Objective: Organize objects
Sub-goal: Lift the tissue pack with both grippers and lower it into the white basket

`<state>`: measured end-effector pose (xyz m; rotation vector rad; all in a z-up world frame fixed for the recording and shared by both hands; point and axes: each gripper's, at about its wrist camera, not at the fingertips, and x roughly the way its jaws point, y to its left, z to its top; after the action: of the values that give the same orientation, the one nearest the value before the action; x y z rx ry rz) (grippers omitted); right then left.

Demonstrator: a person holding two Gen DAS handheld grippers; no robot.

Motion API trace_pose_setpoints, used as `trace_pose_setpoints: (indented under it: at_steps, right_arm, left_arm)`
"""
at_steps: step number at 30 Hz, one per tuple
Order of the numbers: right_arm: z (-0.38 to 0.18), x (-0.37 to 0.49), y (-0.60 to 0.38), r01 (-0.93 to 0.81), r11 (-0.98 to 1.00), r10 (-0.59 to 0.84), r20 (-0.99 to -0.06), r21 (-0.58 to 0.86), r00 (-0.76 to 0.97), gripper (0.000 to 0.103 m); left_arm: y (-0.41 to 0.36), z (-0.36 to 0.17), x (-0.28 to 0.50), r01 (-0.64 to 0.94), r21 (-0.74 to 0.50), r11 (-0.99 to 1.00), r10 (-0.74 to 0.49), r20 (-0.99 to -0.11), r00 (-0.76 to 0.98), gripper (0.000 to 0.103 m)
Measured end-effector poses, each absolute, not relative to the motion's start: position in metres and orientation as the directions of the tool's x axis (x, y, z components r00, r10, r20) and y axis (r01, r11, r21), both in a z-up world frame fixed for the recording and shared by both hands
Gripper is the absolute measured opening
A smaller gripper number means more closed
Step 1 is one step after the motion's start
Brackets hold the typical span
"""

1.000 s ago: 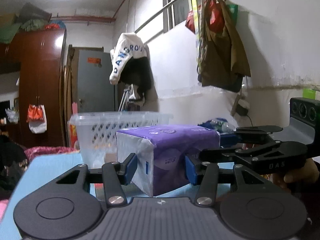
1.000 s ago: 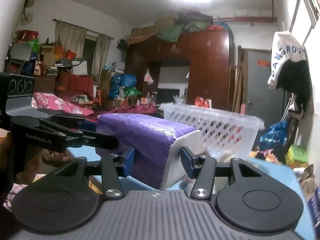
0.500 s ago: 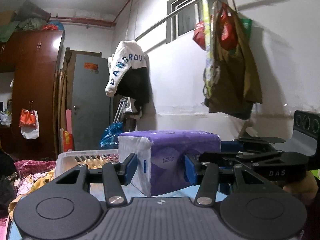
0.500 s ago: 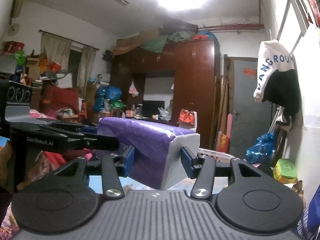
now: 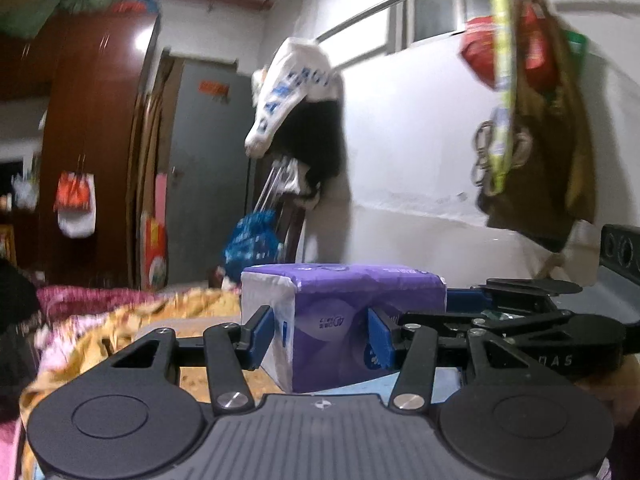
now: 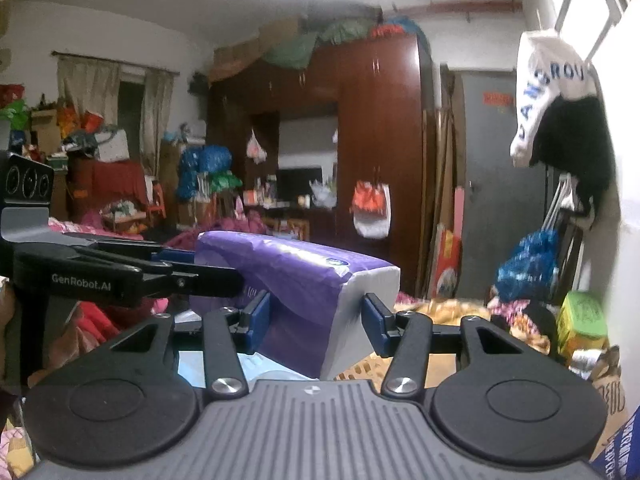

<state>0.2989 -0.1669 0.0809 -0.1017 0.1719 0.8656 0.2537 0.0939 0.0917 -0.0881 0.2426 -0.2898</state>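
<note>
Here both tongs grip one purple-and-white pack of tissues [image 5: 344,320] from opposite ends, holding it in the air between them. In the left wrist view the left tongs [image 5: 320,334] point nearly level, tipped slightly down, with their blue pads [image 5: 262,334] pressed against the pack's near end, one pad on its white side and the other on its purple face; the jaws stand at a middling width set by the pack. The right tongs [image 5: 516,320] reach in from the right side of that view, their black arms lying almost level and crossing just behind the left tongs' right finger, and their tips disappear behind the pack. In the right wrist view the same pack [image 6: 304,296] sits between the right tongs [image 6: 316,320], tilted so its purple top slopes down to the right and its white end faces the camera; the blue pads [image 6: 376,326] press its two sides. The left tongs [image 6: 132,276] come in from the left of that view, level, and meet the pack's far end. Beyond the left tongs, a white and black garment [image 5: 300,100] hangs on the wall, with a blue bag [image 5: 252,240] below it. Ahead of the right tongs stands a dark wooden wardrobe [image 6: 380,140].
</note>
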Motion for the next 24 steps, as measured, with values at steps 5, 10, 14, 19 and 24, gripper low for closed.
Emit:
trace_pose_setpoints:
  at_steps: [5, 10, 14, 19, 24]
  right_arm:
    - [0.072, 0.322, -0.148, -0.751, 0.66, 0.711, -0.305, -0.022, 0.634, 0.053]
    - [0.06, 0.335, -0.138, -0.739, 0.673, 0.67, -0.399, -0.031, 0.626, 0.053]
    - [0.06, 0.346, -0.131, -0.735, 0.677, 0.642, -0.456, -0.038, 0.616, 0.053]
    - [0.064, 0.358, -0.123, -0.742, 0.669, 0.613, -0.535, -0.039, 0.581, 0.053]
    - [0.065, 0.366, -0.116, -0.749, 0.661, 0.584, -0.591, -0.052, 0.557, 0.053]
  left_arm:
    - [0.107, 0.078, 0.296, 0.244, -0.183, 0.952, -0.293, -0.331, 0.897, 0.055]
    - [0.109, 0.066, 0.325, 0.201, -0.195, 0.96, -0.268, -0.432, 0.861, 0.055]
    - [0.111, 0.062, 0.341, 0.152, -0.227, 0.962, -0.25, -0.506, 0.825, 0.057]
    - [0.111, 0.061, 0.35, 0.133, -0.204, 0.97, -0.229, -0.579, 0.783, 0.057]
    - [0.111, 0.057, 0.362, 0.095, -0.21, 0.973, -0.212, -0.652, 0.728, 0.057]
